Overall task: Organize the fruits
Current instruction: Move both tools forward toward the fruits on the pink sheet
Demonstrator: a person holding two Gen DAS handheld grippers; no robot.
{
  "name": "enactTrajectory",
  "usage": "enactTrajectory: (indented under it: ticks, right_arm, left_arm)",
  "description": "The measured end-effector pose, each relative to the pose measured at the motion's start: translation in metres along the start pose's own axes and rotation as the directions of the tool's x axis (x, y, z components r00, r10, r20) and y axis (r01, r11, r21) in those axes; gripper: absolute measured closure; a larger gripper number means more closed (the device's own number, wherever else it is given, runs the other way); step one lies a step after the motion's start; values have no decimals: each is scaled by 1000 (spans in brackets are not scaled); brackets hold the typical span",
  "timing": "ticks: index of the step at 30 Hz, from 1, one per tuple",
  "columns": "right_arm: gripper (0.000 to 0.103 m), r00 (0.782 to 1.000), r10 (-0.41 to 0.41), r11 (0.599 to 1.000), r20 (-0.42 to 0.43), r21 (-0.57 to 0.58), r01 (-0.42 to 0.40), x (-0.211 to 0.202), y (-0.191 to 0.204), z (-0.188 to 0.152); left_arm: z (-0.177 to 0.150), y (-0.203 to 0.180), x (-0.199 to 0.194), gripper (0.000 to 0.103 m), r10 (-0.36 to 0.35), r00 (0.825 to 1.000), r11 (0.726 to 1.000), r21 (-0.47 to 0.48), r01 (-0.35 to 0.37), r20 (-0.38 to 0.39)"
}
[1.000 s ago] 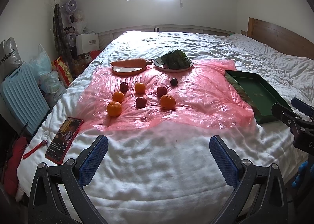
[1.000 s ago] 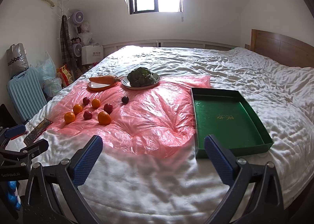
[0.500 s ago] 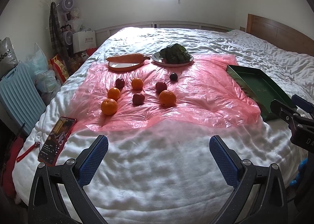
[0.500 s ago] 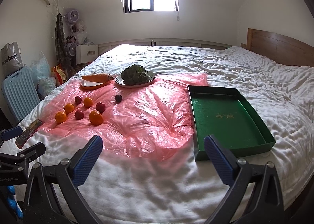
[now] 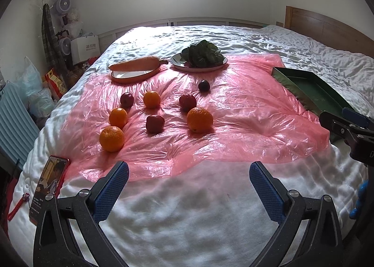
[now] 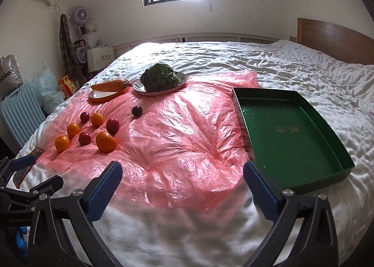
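Round oranges [image 5: 199, 119] on crinkled (glossy) pink plastic [image 5: 233, 112].

carrot [image 5: 134, 65] on oval dish [image 5: 135, 75] | greens [image 6: 159, 77] on plate [image 6: 182, 80] | phone [image 5: 49, 187] at bed [image 5: 187, 220] edge

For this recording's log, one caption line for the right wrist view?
Open right tongs hover over bed; empty green tray right, loose fruits left on pink plastic sheet.

The phone [image 6: 25, 168] is partly hidden behind the left hand-held gripper [image 6: 35, 171].
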State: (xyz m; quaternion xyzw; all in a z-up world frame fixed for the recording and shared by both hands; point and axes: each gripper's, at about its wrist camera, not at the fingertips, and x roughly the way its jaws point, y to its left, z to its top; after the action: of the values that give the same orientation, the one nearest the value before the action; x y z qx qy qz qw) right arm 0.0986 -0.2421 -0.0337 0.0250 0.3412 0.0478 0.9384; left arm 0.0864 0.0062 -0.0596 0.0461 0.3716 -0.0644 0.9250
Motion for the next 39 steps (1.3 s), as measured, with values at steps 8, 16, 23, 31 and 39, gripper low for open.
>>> enactTrajectory:
  ticks: [8, 16, 23, 31, 39]
  right_arm:
    - [0, 998, -52, 998, -40, 29, 53, 22, -8, 9]
    - [0, 996, -51, 999, -71, -8, 50, 33, 3, 35]
    - [0, 990, -47, 999, -132, 19, 50, 44, 0, 37]
    - [0, 987, -21, 1000, -162, 8, 22, 46, 3, 35]
    - [0, 982, 36, 999, -185, -14, -40, 49, 17, 43]
  left_arm:
    - [12, 1, 31, 2, -75, 997, 997, 9, 75, -21]
    - [32, -6, 42, 2, -97, 995, 995, 33, 98, -36]
    - [40, -12, 54, 2, -131, 985, 989, 48, 137, -111]
    - [44, -22, 63, 2, -157, 966, 986, 14, 164, -205]
    - [51, -13, 54, 2, -128, 961, 990, 19, 137, -246]
